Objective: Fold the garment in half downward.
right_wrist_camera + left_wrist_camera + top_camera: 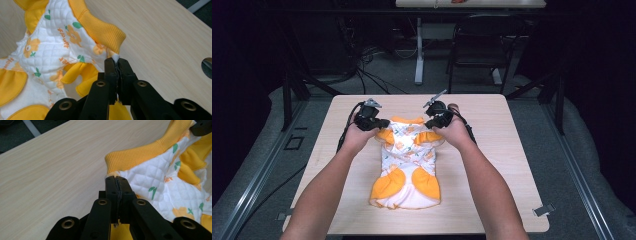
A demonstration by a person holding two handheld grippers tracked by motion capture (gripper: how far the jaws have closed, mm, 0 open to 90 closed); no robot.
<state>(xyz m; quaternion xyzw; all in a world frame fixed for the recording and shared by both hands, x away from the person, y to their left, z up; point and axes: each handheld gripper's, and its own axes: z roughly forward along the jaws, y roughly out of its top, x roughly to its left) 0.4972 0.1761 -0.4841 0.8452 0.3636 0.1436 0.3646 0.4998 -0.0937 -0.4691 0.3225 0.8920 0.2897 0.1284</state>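
A small white quilted garment (406, 160) with orange trim and a flower print hangs from both grippers above the wooden table (492, 165); its lower end rests on the tabletop. My left gripper (383, 123) is shut on the garment's left top corner, beside the orange ribbed collar (140, 155). My right gripper (430, 123) is shut on the right top corner. In the left gripper view the jaws (117, 185) pinch the white fabric edge (140, 177). In the right gripper view the jaws (116, 65) clamp a bit of white fabric under the orange collar (100, 27).
A dark chair (482, 45) and a white table leg (419, 50) stand beyond the table's far edge, with cables on the floor. A round hole (207, 67) shows in the tabletop at the right. Metal frame rails run along both sides of the table.
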